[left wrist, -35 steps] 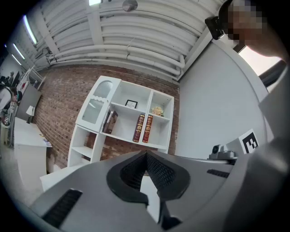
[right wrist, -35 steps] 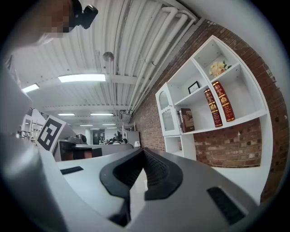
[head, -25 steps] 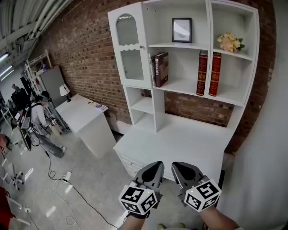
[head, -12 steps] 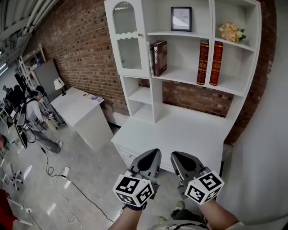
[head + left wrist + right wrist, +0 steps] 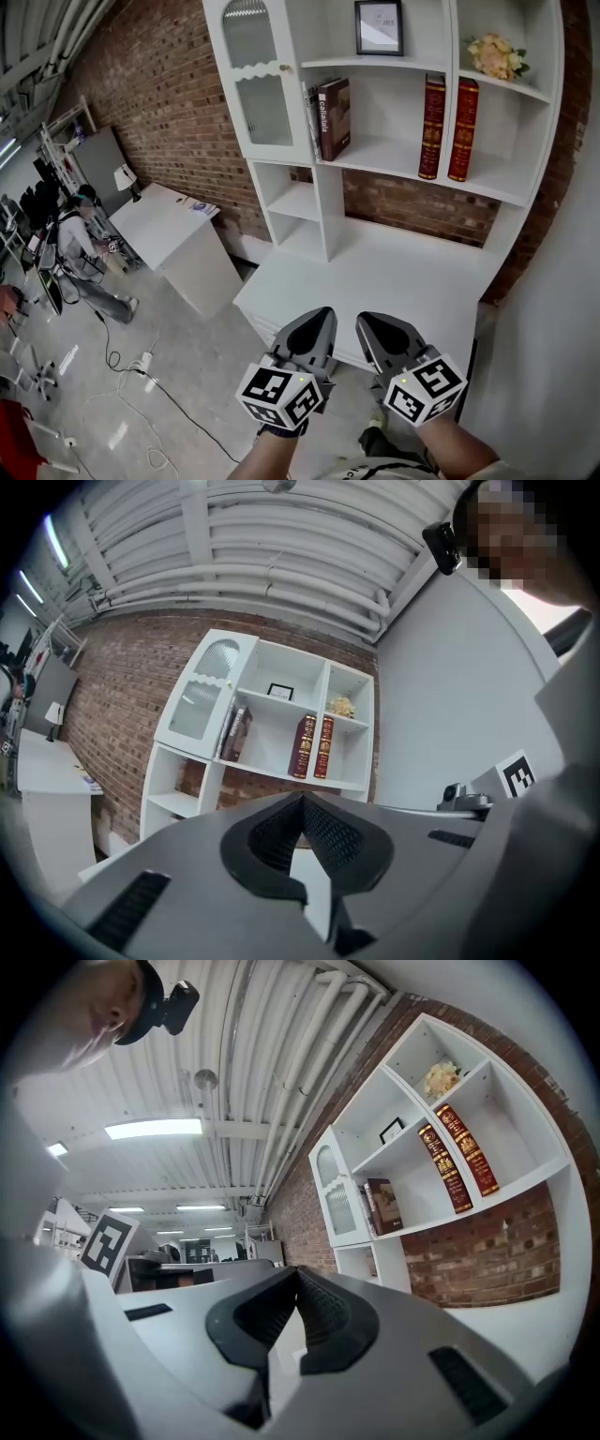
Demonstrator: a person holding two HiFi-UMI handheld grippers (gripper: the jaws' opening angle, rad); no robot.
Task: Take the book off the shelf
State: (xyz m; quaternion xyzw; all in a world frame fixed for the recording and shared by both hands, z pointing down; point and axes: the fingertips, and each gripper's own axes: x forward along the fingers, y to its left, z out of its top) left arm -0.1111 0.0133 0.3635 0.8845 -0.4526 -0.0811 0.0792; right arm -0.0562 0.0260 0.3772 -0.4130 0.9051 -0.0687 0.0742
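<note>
Book [image 5: 333, 117] in dark brown leaning in the left bay of the middle shelf [image 5: 384, 159], two red books [image 5: 432, 127] upright in the next bay, none touched yet. Looks like the approach step: calls next for raising a tool up over the counter [image 5: 375, 281] to a spine, with jaws parted first. Left tool [image 5: 317, 323] and right tool [image 5: 373, 328] held low before the counter's near edge, well apart from the shelf, jaws pressed together, gripping nothing.

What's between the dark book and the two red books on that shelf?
Nothing: the head view shows bare white shelf between the dark book and the red books.
</note>
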